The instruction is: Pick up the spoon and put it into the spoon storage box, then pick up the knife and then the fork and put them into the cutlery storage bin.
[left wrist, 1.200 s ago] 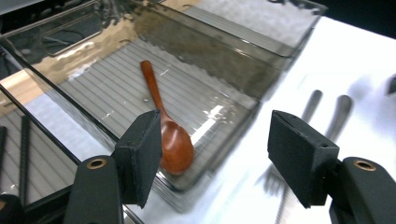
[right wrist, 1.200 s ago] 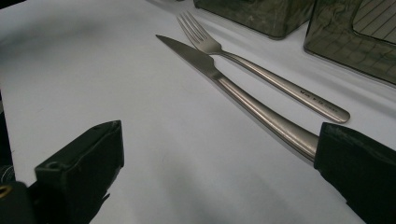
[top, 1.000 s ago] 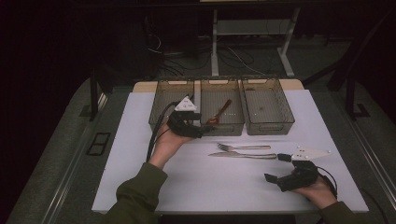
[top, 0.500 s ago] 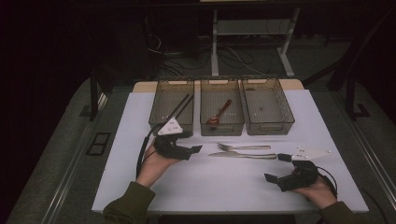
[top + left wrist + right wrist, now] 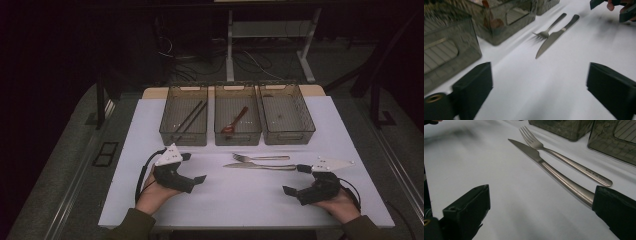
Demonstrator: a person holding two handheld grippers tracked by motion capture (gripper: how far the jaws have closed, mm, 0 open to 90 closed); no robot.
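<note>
Fork (image 5: 260,158) + knife (image 5: 260,167): both plain steel, lying flat side by side on the white mat (image 5: 250,200), nearly parallel w/ a thin gap, just in front of the middle bin (image 5: 238,136). Fork is the one nearer the bins, tines to the left; knife on the near side, blade tip left, handle end to the right. In the right gripper view the knife handle (image 5: 574,187) runs in beside one black jaw.
</note>
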